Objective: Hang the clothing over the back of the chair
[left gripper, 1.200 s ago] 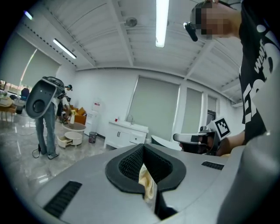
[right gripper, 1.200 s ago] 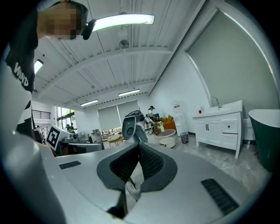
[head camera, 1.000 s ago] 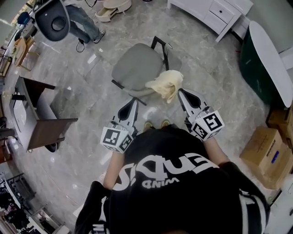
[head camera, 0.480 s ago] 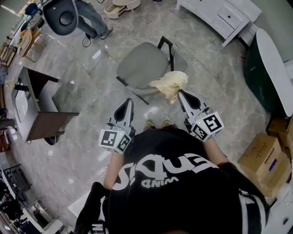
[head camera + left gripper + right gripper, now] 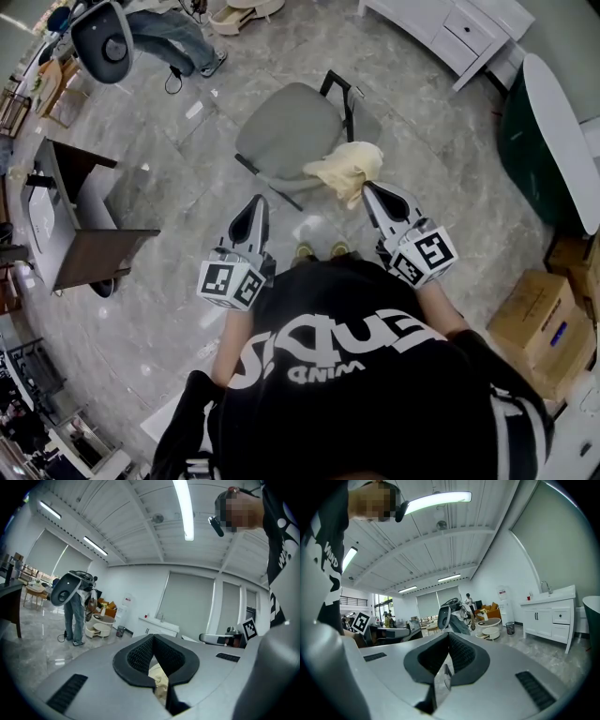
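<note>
At the edge of the chair (image 5: 281, 136), right tongs (image 5: 367, 190) clamp the cream clothing (image 5: 345, 169); left tongs (image 5: 255, 204) are closed, empty.

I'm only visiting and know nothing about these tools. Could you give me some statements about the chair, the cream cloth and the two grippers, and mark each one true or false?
1. The cream garment is bunched at the tip of the right gripper. True.
2. The left gripper has its fingers spread wide. False: they are together and hold nothing.
3. The cream garment is draped over the chair back. False: it is at the near edge of the seat, held by the right gripper.
4. The chair seat is grey. True.
5. Cardboard boxes stand on the floor to the person's right. True.
</note>
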{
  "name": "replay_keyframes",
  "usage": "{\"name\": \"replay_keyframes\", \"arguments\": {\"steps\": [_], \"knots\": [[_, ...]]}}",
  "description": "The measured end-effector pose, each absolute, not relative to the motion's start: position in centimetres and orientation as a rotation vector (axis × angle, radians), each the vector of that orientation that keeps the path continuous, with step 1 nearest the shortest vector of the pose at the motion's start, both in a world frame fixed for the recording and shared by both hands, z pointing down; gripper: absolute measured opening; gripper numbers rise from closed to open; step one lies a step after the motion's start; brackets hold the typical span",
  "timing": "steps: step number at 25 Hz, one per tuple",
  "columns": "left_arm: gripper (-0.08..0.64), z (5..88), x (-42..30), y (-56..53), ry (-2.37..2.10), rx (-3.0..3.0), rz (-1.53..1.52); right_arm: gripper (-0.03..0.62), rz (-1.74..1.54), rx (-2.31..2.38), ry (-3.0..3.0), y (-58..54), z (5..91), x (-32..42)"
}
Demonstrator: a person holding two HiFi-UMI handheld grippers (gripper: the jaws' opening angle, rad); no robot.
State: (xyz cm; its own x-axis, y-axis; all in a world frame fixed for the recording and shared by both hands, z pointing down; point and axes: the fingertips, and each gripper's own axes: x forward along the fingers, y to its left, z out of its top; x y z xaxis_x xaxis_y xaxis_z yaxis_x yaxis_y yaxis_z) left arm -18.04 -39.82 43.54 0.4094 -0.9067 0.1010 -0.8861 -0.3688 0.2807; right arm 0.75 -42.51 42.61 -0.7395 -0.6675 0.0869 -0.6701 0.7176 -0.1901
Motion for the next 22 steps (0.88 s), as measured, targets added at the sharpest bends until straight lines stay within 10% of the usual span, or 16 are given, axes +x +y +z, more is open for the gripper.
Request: {"name": "replay_keyframes", "arguments": {"steps": [22], "knots": [[0.015, 43.93, -18.55, -39.7, -1.557, 2.36, -0.072, 0.014, 0.355, 1.115, -2.902, -42.24, 42.84, 0.54]]}}
